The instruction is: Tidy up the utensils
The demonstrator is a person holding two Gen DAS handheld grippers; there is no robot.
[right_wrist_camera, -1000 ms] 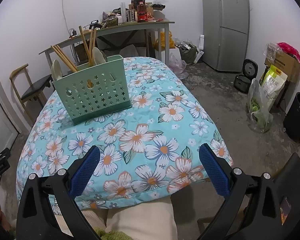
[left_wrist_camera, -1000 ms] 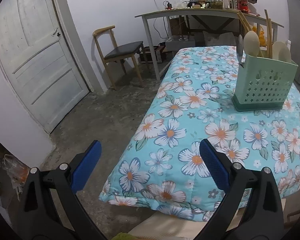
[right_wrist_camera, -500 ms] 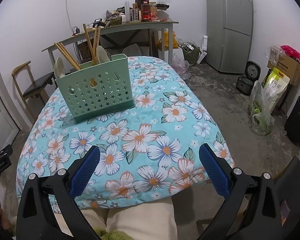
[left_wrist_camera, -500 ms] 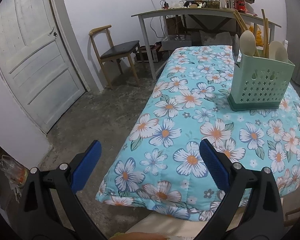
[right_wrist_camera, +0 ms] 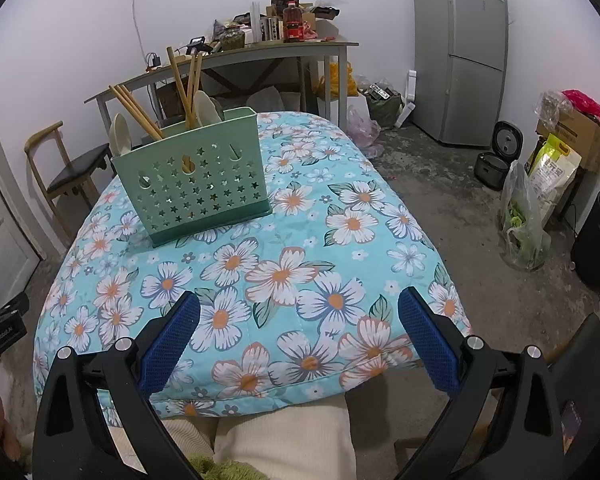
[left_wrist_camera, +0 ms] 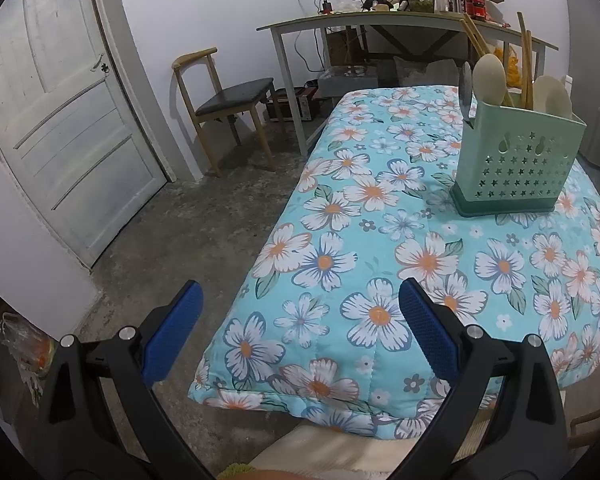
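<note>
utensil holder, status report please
Left gripper open, empty. Right gripper open, empty. Utensil holder upright on floral quilt, chopsticks and spoons inside. Path clear.

Black grippers, blue-padded fingers (left_wrist_camera: 428,328)

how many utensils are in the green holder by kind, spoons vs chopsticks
In the green holder:
pale spoons: 2
wooden chopsticks: about 5, since some overlap and the exact count is hard to tell
dark utensil at the far corner, kind unclear: 1
Total: about 8
</note>
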